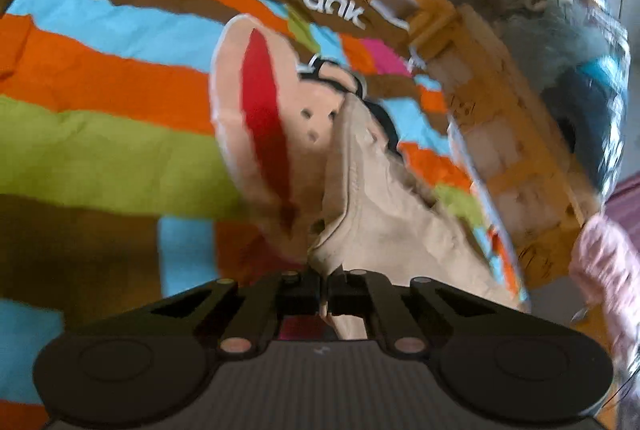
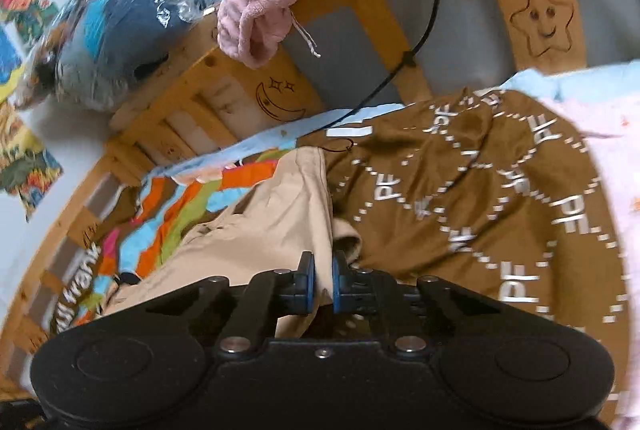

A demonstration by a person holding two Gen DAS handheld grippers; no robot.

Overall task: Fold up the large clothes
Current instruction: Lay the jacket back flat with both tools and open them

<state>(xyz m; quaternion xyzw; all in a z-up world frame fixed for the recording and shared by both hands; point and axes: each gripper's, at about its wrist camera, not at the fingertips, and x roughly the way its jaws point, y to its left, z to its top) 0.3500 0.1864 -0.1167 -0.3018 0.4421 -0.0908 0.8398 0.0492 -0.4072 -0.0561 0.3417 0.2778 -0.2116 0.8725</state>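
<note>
Both claws gripped a beige garment (image 1: 384, 214) lifted over the striped bedspread (image 1: 104, 78): the left claw (image 1: 324, 284) pinched one edge, the right claw (image 2: 323, 276) another. Likely mid-fold; next, lay it flat on the bedspread.

Both wrist views sit low and close over the bed; shared: beige garment (image 1: 384, 206) (image 2: 276, 214), striped duvet (image 1: 100, 70) (image 2: 168, 226), wooden rail (image 1: 480, 102) (image 2: 224, 78).

Soft daylight, motion blur, fisheye-warped edges
</note>
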